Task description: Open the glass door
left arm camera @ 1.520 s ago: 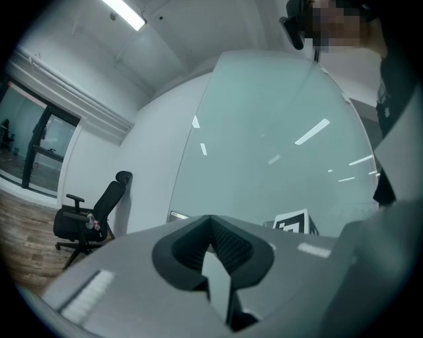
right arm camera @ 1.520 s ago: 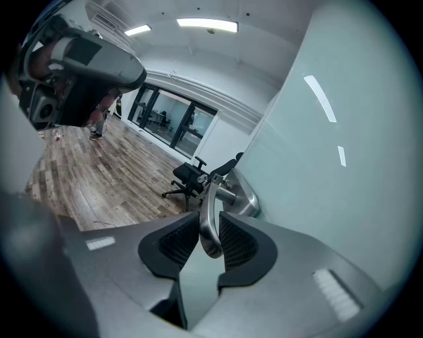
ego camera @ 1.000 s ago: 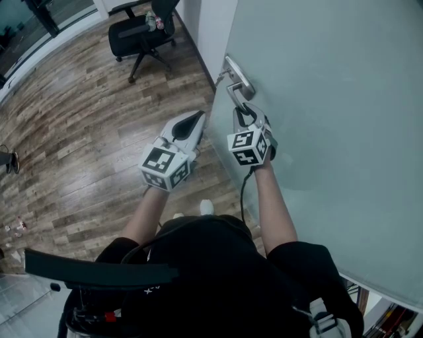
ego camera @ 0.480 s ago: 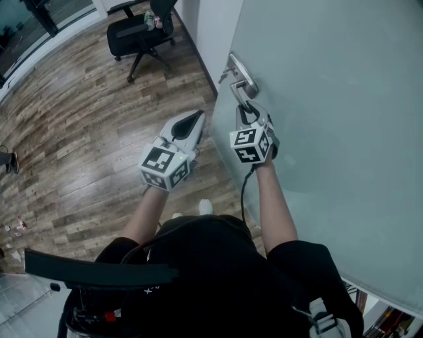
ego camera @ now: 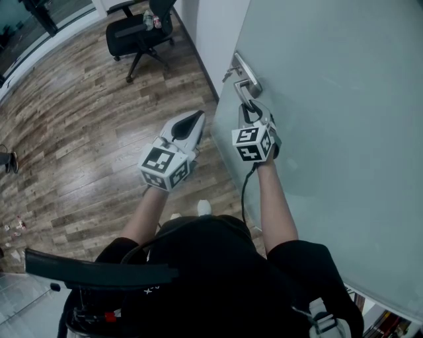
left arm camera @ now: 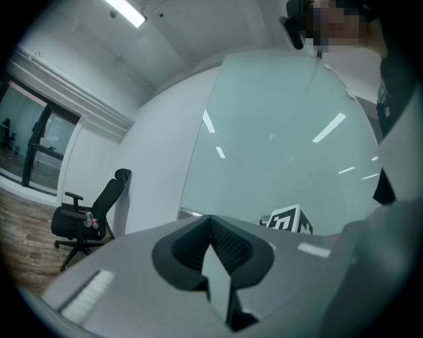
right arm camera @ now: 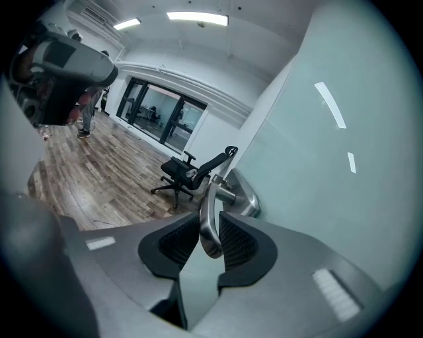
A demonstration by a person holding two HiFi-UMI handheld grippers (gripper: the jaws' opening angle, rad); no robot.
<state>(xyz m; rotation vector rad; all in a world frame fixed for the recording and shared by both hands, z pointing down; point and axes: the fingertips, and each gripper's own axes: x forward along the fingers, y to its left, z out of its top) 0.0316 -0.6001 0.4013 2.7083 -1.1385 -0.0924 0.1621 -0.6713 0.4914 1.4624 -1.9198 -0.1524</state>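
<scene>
Within the right claw [ego camera: 250, 113] sits the curved silver metal lever handle [right arm camera: 209, 214], firmly clamped. Advise an unchanged grip through the swing; left claw [ego camera: 190, 124] closed, empty.

Cool, even light fills the room. It comes from ceiling strip lamps [right arm camera: 197, 18] high above and ahead of the right claw [right arm camera: 210, 228], and windows [right arm camera: 160, 113] far ahead of it add daylight. The lamps mirror as pale streaks on the glass door [right arm camera: 330, 198] to that claw's right. The metal handle [right arm camera: 209, 218] between its pads carries a bright glint. The wooden floor [ego camera: 79, 132] left of the left claw [ego camera: 197, 117] has a soft sheen. Both gripper views bulge, with black rounded corners, and the claw bodies nearest the lens look soft. The head view is sharp but rather dim, with faint shadows.
</scene>
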